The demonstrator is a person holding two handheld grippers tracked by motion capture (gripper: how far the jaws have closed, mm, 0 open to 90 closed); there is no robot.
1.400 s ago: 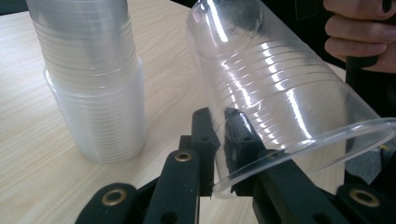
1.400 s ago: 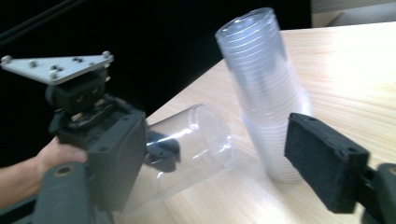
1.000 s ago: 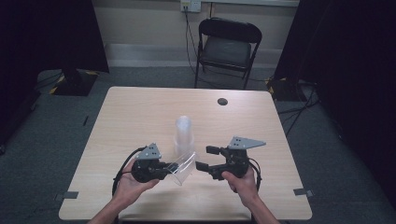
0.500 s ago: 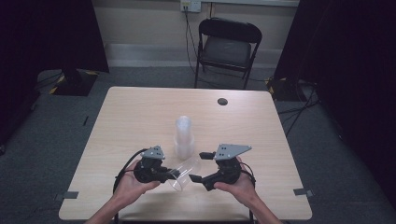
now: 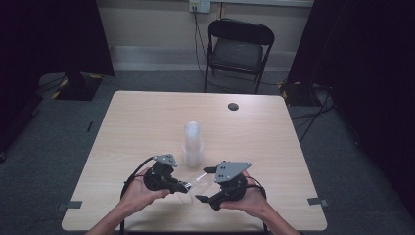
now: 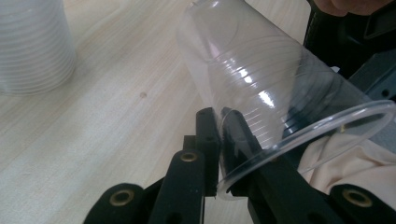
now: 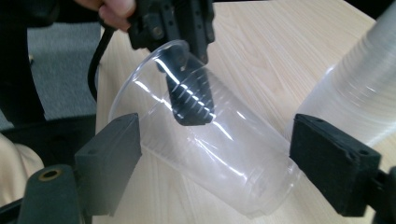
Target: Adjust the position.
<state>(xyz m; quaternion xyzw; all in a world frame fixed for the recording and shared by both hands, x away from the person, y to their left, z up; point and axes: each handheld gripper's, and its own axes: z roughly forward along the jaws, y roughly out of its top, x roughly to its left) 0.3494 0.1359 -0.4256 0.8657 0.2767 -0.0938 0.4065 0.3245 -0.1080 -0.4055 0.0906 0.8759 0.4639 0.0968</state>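
High view: a light wooden table (image 5: 147,122) carries a stack of clear plastic cups (image 5: 193,143) standing upright near its middle, and a small dark round spot sits near the far edge. At the near edge, a person's two hands hold the grippers. The left gripper (image 5: 185,186) and the right gripper (image 5: 204,184) face each other, with a single clear plastic cup (image 5: 193,185) lying tilted between them, just in front of the stack.

Left gripper view: the two black jaws are closed on the rim wall of the clear plastic cup (image 6: 261,93), pinching it. The cup's base points away towards the stack (image 6: 35,44).

Right gripper view: its jaws stand wide apart, having just been closing a little, with the cup's (image 7: 219,149) base end lying between them. Neither pad presses on it. The left gripper (image 7: 187,70) clamps the cup's rim at the far end.
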